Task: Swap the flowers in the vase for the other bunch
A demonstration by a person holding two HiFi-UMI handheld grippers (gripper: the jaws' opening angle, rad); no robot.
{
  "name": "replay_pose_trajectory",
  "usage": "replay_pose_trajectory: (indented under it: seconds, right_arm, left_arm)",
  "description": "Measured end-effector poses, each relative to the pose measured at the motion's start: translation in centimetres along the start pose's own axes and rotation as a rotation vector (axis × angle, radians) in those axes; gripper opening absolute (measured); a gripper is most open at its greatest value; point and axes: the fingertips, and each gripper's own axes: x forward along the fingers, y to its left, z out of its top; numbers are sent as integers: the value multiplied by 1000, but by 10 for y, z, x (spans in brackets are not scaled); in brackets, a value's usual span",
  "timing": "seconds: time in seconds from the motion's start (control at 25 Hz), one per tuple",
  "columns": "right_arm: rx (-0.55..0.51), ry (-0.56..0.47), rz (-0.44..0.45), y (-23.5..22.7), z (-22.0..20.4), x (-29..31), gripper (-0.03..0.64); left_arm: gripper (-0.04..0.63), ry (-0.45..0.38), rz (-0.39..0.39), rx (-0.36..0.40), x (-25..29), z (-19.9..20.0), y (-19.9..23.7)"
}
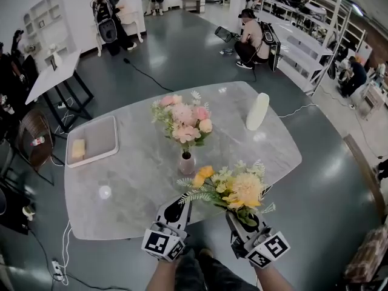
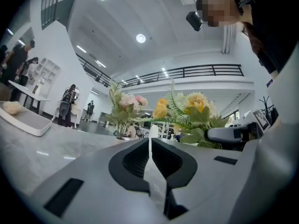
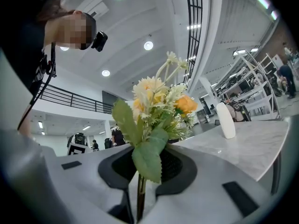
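At the tabletop's [image 1: 136, 183] near edge the left gripper's [image 1: 181, 204] jaws are sitting closed and empty, the right gripper [image 1: 241, 217] is clamping the yellow bunch's [image 1: 242, 190] leaf-hidden stems, and beyond, mid-table, the small vase [image 1: 187, 163] is holding pink flowers [image 1: 185, 123].

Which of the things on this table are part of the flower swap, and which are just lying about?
In the job: pink bunch, its small vase, yellow bunch clamped in the right gripper, left gripper shut and empty.
Lying about: white tray with a yellowish block, tall white container.
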Motion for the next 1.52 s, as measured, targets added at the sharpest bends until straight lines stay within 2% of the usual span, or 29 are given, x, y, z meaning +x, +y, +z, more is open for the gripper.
replay_pose_trajectory:
  seconds: [0.28,0.64,0.76,0.92,1.12,1.52]
  right_arm:
    - [-26,18,-31,-17,-5,0,95]
    - [-6,34,-77,-35,-20,11,95]
    - [-6,33,-90,-39,-22,15,95]
    - [-10,39,-107,-44,-24,20,95]
    - [-12,49,-137,-52,-28,24,95]
    - [1,63,-177,-60,-37,34,95]
  left_arm:
    - [17,-6,5,76,23,2,9]
    - [20,-24,37,88,50,5,42]
    - [79,-35,51,98,60,9,52]
    - [138,-39,55,103,74,13,66]
    - [143,-47,37,78,94,18,82]
    - [147,-14,19,52,116,13,96]
